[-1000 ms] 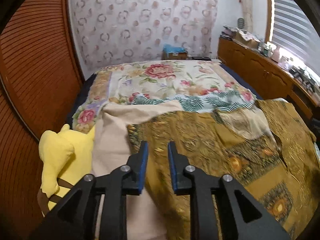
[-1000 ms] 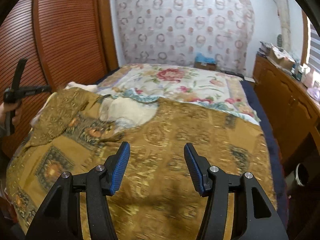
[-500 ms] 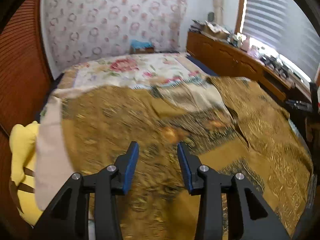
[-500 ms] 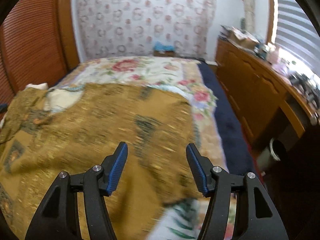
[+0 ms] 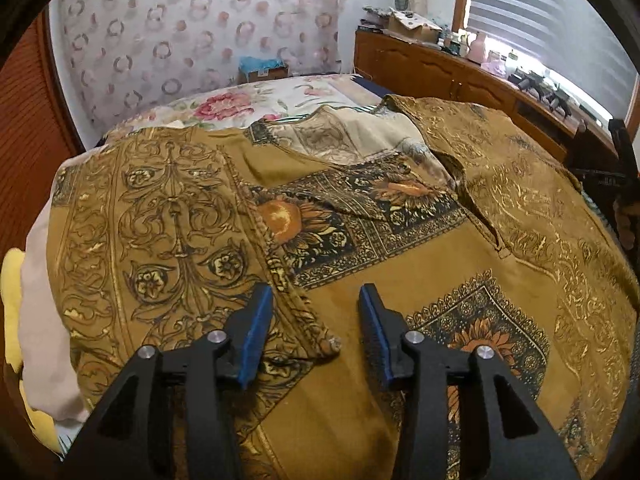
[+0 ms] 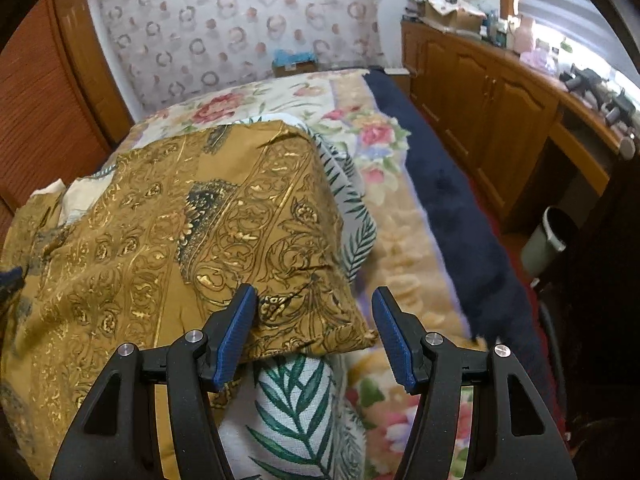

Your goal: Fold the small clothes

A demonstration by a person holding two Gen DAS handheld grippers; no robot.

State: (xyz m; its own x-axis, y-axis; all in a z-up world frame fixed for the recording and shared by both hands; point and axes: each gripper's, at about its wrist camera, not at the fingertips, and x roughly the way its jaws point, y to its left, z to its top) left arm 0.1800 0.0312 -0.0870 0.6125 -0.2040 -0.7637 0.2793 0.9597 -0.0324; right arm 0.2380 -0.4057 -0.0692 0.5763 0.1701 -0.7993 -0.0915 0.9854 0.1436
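My left claw (image 5: 316,336) has spread wider than it was a second ago, jaws well apart and empty, hovering over a folded edge of the ochre patterned garment (image 5: 360,216), which now fills the frame sharp rather than blurred. My right claw (image 6: 316,336) stands open as before, holding nothing, but the view has swung toward the garment's corner (image 6: 224,236), which sits between its blue pads low in the frame. The garment lies spread across the bed (image 6: 404,216), over a leaf-print cloth (image 6: 304,412) at the bottom centre and a floral bedspread (image 5: 240,100) further up. At the left edge of the left view I see a strip of pale pink cloth (image 5: 40,312) and a sliver of a yellow soft toy (image 5: 10,304), mostly cut off. Beyond the bed, a wooden cabinet (image 6: 492,100) runs along the right, its top cluttered with things too small to name, a grey bin (image 6: 546,240) on the floor beside it, and a circle-patterned curtain (image 5: 200,36) across the back. The garment's full outline is cut off by the frame.
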